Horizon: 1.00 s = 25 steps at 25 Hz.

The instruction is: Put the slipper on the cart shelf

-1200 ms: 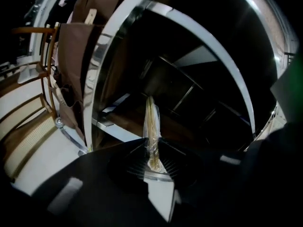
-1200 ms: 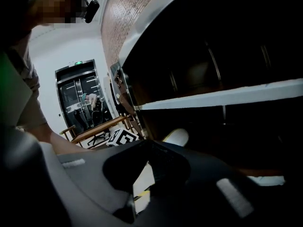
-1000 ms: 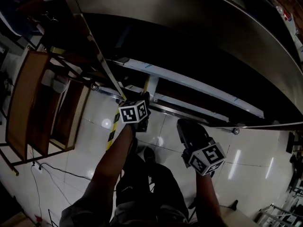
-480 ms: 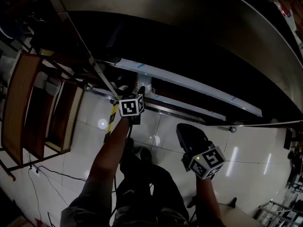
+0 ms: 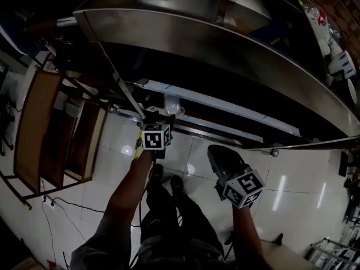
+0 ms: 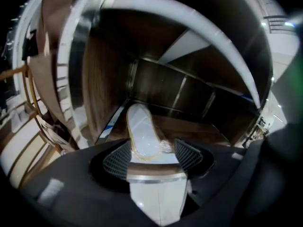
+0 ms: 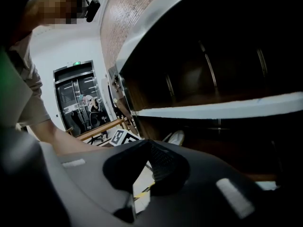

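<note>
A white slipper [image 6: 144,134] lies flat on the brown lower cart shelf [image 6: 203,126], toe pointing away. My left gripper [image 6: 152,152] is open. Its jaws have just been opening, and its mesh pads [image 6: 116,160] stand apart on either side of the slipper's heel without pressing it. In the head view the left gripper [image 5: 163,118] hangs at the shelf's front edge [image 5: 225,107], with the slipper [image 5: 170,103] just beyond. My right gripper [image 5: 218,155] hovers over the floor to the right, holding nothing. In its own view the right gripper [image 7: 142,170] shows only a thin slit, and the slipper [image 7: 176,137] lies far ahead.
A wooden rack [image 5: 39,122] stands left of the cart. Yellow-black tape [image 5: 135,151] marks the tiled floor, and cables [image 5: 67,204] trail at lower left. A cart caster [image 5: 274,152] sits right of the grippers. The steel upper shelf [image 5: 225,44] overhangs the lower one.
The left gripper has drawn back a little from the shelf, leaving the white slipper on it. Both grippers have risen slightly, and the head view now shows more of the cart's top.
</note>
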Motion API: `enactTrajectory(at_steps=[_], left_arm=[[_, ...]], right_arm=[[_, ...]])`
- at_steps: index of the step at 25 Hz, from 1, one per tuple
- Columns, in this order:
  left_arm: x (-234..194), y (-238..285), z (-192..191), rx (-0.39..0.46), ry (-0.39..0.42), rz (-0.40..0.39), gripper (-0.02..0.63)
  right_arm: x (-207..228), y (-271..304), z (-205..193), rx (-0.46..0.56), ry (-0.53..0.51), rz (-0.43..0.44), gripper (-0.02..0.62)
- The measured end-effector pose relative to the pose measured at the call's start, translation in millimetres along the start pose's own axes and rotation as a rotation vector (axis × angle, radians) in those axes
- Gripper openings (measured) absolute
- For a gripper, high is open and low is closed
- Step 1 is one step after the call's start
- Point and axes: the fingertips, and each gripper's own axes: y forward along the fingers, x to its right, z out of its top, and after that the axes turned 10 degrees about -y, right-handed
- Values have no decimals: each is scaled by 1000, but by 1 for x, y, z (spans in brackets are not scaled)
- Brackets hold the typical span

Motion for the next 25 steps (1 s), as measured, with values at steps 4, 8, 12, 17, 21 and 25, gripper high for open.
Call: enactTrajectory(at_steps=[4,8,12,17,21,25], left_arm=[[39,-67,18,18,57,-39,112],[83,-139,62,114,97,-83,9],[122,-196,102,198,149,-120,8],[154,-250,133,239,183,-194,8],[175,-279,138,226,215,-261,8],[187,-304,139,234,239,-315,8]], right_arm=[[-6,-21,26,0,1,-2,-2],[-13,-38,57,35,15,10,-2],[-20,-53,92,90,9,1,-2],[-40,-61,139,171,-10,-10,-2],[-57,-66,171,211,-60,-32,-2],[-76,-71,189,250,-83,-28,-2]])
